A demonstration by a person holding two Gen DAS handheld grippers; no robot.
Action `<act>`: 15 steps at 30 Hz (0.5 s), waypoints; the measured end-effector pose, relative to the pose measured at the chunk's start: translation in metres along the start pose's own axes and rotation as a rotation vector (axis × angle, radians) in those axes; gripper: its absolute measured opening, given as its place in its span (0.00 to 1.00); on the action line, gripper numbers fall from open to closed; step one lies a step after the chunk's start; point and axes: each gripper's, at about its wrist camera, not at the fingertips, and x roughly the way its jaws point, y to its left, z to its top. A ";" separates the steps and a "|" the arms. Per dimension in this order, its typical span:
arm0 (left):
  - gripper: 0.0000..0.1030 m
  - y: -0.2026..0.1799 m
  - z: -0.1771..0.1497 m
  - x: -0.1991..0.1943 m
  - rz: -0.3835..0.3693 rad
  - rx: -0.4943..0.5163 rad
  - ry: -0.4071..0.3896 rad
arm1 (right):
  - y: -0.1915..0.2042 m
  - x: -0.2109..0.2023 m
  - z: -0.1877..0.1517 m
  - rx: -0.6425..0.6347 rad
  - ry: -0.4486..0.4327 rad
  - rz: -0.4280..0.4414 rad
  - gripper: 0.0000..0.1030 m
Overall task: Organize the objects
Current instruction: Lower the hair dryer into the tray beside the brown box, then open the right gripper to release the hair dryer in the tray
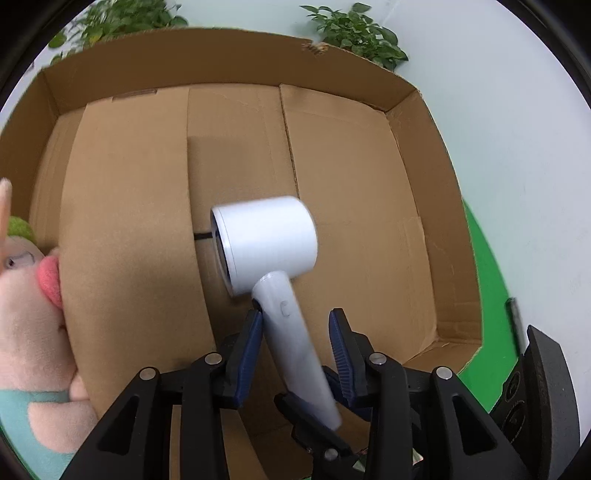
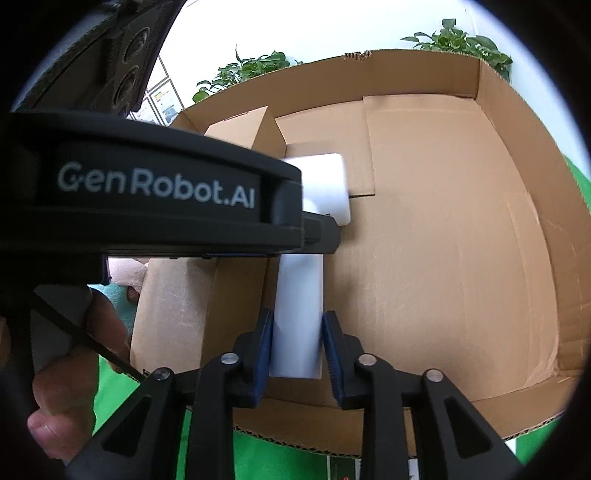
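Note:
A white hair dryer (image 1: 273, 258) hangs over the floor of a large open cardboard box (image 1: 351, 221). In the left wrist view its handle runs between the blue pads of my left gripper (image 1: 295, 332), touching the left pad, with a gap to the right pad. In the right wrist view my right gripper (image 2: 297, 343) is shut on the lower end of the dryer's handle (image 2: 299, 314). The dryer's head (image 2: 325, 184) shows beyond the left gripper's black body (image 2: 147, 184), which crosses that view.
A pink plush toy (image 1: 33, 314) in teal clothing lies against the box's left side. A smaller cardboard box (image 2: 247, 133) stands in the far left corner. Green cloth (image 1: 491, 288) lies under the box. Leafy plants (image 1: 358, 33) stand behind it.

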 end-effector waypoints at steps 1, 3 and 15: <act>0.39 -0.002 -0.001 -0.001 0.004 0.010 -0.001 | -0.003 0.000 -0.001 0.002 -0.001 0.019 0.30; 0.43 -0.006 -0.002 -0.004 0.007 0.021 -0.005 | -0.007 -0.003 -0.002 0.004 -0.010 0.034 0.30; 0.57 -0.006 -0.013 -0.034 -0.007 0.036 -0.080 | -0.020 -0.010 -0.001 -0.002 -0.036 0.081 0.23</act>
